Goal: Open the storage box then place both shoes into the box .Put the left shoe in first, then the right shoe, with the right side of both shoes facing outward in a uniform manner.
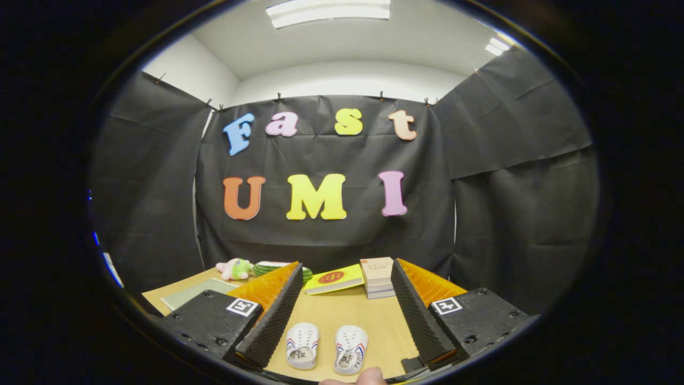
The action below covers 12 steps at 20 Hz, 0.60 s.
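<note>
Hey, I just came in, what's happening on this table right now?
A person holds a gripper above a wooden table, its fingers wide open and gripping nothing. Two small white shoes sit side by side on the table between the fingers. Beyond them lie a yellow book, a stack of books and a plush toy. Nothing has been picked up yet.

Two shoes (326, 346) lie side by side on the counter (368, 315), between the spread fingers (272, 315) of the hand-held gripper (342, 307). Beyond the fingers, a stack of books (377, 277) stands with a single book (334, 279) just left of it. A plush toy (234, 269) lies farther left, near the counter's back edge.
</note>
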{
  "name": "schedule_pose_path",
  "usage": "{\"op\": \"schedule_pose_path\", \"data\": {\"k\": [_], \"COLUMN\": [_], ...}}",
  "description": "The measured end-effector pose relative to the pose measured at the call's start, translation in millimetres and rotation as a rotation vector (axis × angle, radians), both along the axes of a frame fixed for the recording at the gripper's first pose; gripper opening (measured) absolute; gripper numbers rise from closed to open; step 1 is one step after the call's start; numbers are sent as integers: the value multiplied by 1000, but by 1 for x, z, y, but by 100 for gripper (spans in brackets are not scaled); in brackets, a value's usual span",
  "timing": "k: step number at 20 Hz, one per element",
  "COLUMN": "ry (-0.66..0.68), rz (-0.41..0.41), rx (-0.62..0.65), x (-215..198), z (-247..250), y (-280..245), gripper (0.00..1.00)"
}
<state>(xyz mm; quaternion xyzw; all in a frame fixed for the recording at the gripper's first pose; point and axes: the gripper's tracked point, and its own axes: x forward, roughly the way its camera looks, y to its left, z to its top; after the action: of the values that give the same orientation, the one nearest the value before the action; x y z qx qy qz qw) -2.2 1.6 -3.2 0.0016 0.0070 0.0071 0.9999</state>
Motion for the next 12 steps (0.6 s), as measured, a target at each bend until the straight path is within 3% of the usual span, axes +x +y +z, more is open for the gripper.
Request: {"op": "schedule_pose_path", "data": {"k": [12], "ry": [43], "rz": [60], "rx": [21], "x": [9], "z": [-15], "y": [12], "gripper": [100]}}
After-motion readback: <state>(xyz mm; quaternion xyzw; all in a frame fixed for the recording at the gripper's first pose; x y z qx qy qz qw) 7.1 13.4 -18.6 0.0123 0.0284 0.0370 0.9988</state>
